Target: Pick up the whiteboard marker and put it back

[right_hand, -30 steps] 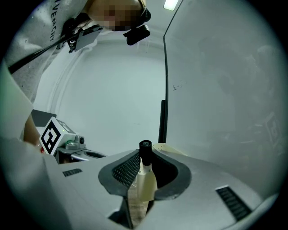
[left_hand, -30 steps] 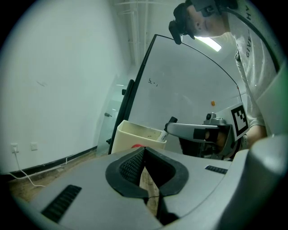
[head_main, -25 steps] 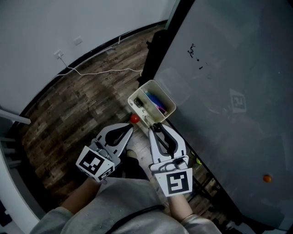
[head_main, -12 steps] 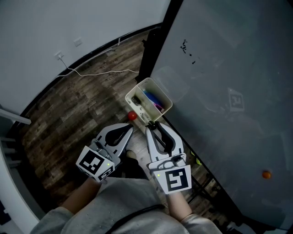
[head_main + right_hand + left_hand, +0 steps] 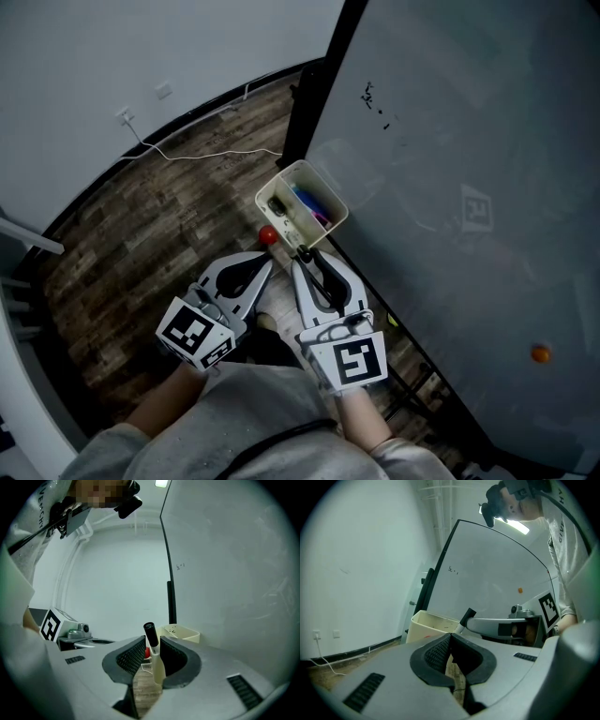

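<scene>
Right gripper (image 5: 152,645) is clenched on one white whiteboard marker with a black cap (image 5: 156,663), cap poking up past the jaws and aimed at the single cream plastic bin (image 5: 272,190) hung at the foot of the grey whiteboard (image 5: 450,187), probably lined up for the drop-in. Left gripper (image 5: 450,638) has its jaws pressed together on nothing, parked just beside the right one, apparently idle. Count: two grippers, one marker held, one bin with at least a blue and a pink item inside (exact number unclear), one red round object (image 5: 268,234) on the wooden floor (image 5: 141,225) near the bin.
</scene>
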